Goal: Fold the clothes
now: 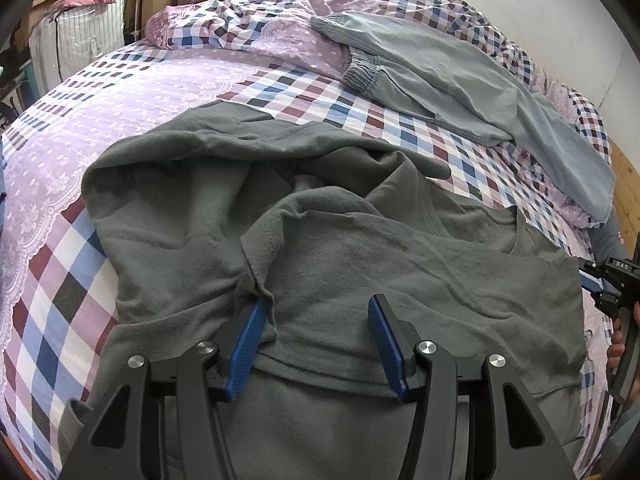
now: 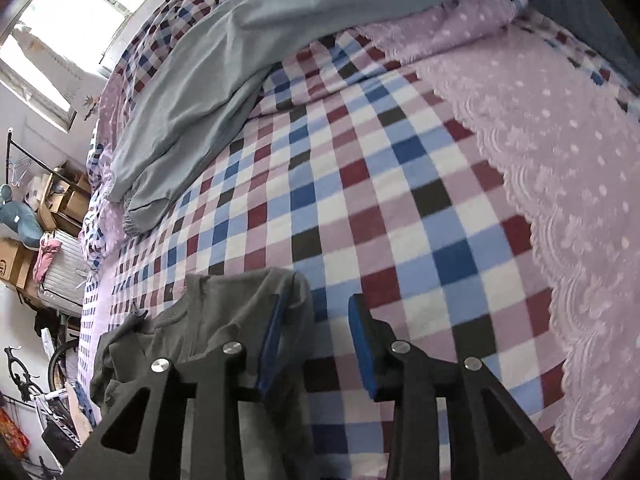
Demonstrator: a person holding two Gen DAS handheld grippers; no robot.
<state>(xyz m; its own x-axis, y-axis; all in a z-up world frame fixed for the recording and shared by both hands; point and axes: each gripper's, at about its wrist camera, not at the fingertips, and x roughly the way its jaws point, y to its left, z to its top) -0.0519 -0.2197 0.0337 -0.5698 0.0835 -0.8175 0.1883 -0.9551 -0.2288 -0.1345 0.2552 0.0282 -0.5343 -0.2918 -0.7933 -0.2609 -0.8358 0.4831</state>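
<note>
Our left gripper [image 1: 316,320] hangs half open over the crumpled dark grey cotton T-shirt [image 1: 340,264] on the checked bedspread [image 1: 312,96], holding nothing. Our right gripper [image 2: 316,312] stands part open and empty, that shirt's edge at its left pad.

A dark grey shirt [image 1: 360,264] lies rumpled and partly folded on the near part of the bed, neckline to the right, a ribbed cuff bunched near its middle, while pale blue-grey trousers [image 1: 460,84] sprawl crumpled farther right.
</note>
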